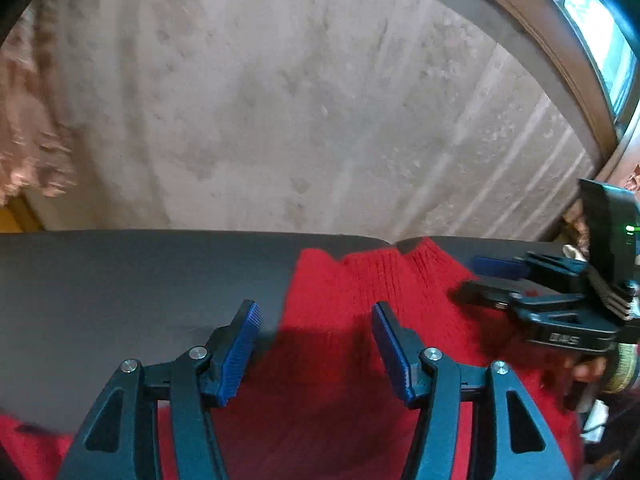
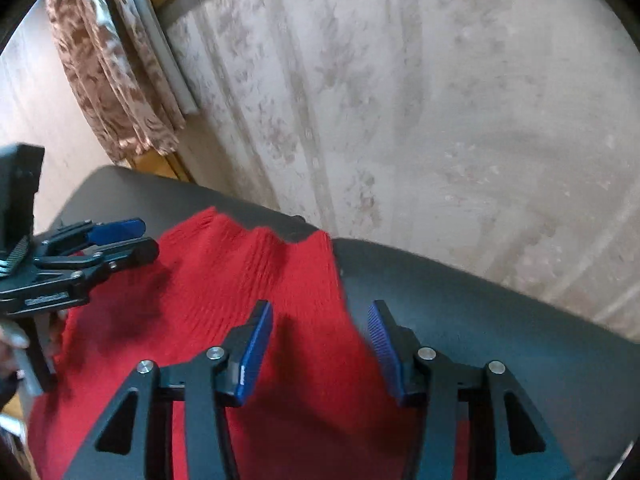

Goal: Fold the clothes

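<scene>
The red knitted garment (image 1: pixel 360 320), soft, floppy and stretchy, lies at the bench's (image 1: pixel 120 280) far edge; both the left hand-held gripper (image 1: pixel 316 344) and right hand-held gripper (image 2: pixel 324 348) hover gaping, holding nothing, so pinching its ribbed far corners seems best.

Dark grey desk (image 1: pixel 120 280) with a smooth matte top, standing on a pale beige carpet (image 1: pixel 300 100) with faded stripes and a floral pattern. Brown-and-white patterned curtain (image 2: pixel 108 80) hanging beside a window frame (image 2: pixel 160 52). Daylight enters through the window (image 1: pixel 592 28) at the room's edge.
</scene>
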Demonstrator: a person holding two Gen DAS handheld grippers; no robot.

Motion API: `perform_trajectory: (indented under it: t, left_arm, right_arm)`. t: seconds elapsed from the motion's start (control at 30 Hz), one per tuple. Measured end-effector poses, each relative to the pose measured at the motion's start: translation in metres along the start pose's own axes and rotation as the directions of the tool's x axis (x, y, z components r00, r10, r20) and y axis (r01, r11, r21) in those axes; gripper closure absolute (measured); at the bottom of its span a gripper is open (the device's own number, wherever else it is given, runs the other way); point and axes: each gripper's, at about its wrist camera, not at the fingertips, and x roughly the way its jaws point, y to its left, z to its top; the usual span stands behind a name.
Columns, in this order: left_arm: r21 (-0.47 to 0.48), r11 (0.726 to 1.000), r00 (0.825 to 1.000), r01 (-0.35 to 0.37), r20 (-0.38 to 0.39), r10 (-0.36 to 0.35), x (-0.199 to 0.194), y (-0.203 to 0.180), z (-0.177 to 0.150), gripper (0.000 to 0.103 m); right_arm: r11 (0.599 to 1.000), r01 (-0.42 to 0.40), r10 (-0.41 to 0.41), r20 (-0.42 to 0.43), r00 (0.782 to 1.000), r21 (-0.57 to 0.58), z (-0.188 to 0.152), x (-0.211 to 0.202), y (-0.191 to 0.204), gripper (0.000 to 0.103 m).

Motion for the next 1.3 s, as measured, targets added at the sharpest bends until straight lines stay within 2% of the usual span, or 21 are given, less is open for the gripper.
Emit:
perform_trajectory:
  t: [0.1,0.13,0.17,0.2,0.23,0.27,0.3,0.4,0.6,0.73,0.83,0.97,1.1,1.23,1.3]
  left_arm:
    - [0.037,0.999,0.999,0.003,-0.046,-0.001,0.019,-0.004,0.01,0.045]
    - [0.046,0.999,0.998,-0.001,-0.056,0.004,0.022,-0.007,0.012,0.046]
    - [0.056,0.998,0.998,-0.01,-0.053,0.013,0.023,-0.009,0.013,0.051]
    - [0.064,0.998,0.998,-0.011,-0.056,0.015,0.023,-0.012,0.013,0.059]
    - [0.059,0.998,0.998,-0.011,-0.055,0.014,0.023,-0.013,0.014,0.082]
    - [0.047,0.999,0.999,-0.012,-0.052,0.015,0.022,-0.013,0.015,0.092]
    - [0.027,1.0,0.999,-0.008,-0.045,0.009,0.02,-0.012,0.016,0.095]
    - [-0.022,0.999,0.999,0.032,0.005,-0.032,0.002,-0.008,0.011,0.096]
    - [-0.051,0.993,0.985,0.105,0.142,-0.097,-0.059,-0.014,-0.011,0.096]
    - [-0.033,0.993,0.973,0.116,0.202,-0.107,-0.098,-0.026,-0.048,0.096]
    - [-0.012,0.995,0.976,0.096,0.198,-0.092,-0.111,-0.033,-0.08,0.096]
    - [-0.023,0.997,0.988,0.07,0.141,-0.066,-0.107,-0.038,-0.119,0.092]
    - [-0.091,0.995,0.995,0.044,0.095,-0.036,-0.103,-0.031,-0.151,0.085]
    - [-0.192,0.979,0.989,0.065,0.144,-0.038,-0.12,-0.018,-0.167,0.081]
    - [-0.229,0.97,0.984,0.075,0.177,-0.035,-0.128,-0.017,-0.163,0.079]
  right_arm:
    - [1.0,-0.019,0.019,-0.014,1.0,0.005,0.013,0.017,-0.007,0.055]
    - [1.0,-0.025,0.025,-0.019,0.999,0.004,0.015,0.019,-0.008,0.062]
    - [1.0,-0.028,0.028,-0.033,0.999,-0.004,0.017,0.021,-0.006,0.068]
    - [0.999,-0.031,0.03,-0.049,0.998,-0.021,0.018,0.023,-0.003,0.079]
    - [0.998,-0.036,0.033,-0.062,0.997,-0.046,0.018,0.023,0.002,0.083]
    - [0.996,-0.043,0.037,-0.076,0.996,-0.073,0.018,0.024,0.008,0.088]
    - [0.995,-0.053,0.045,-0.085,0.995,-0.088,0.018,0.023,0.012,0.095]
    - [0.994,-0.062,0.056,-0.073,0.996,-0.09,0.016,0.016,0.018,0.096]
    - [0.99,-0.136,0.137,0.05,0.989,-0.024,0.001,-0.039,0.022,0.096]
    - [0.984,-0.178,0.177,0.127,0.976,-0.001,-0.028,-0.083,0.036,0.096]
    - [0.977,-0.211,0.203,0.167,0.965,0.035,-0.062,-0.105,0.029,0.096]
    - [0.976,-0.205,0.194,0.131,0.972,0.071,-0.111,-0.103,0.031,0.096]
    - [0.978,-0.18,0.172,0.086,0.981,0.103,-0.148,-0.096,0.034,0.094]
    - [0.976,-0.179,0.168,0.094,0.981,0.124,-0.161,-0.108,0.036,0.091]
    - [0.977,-0.172,0.158,0.109,0.981,0.128,-0.163,-0.117,0.037,0.089]
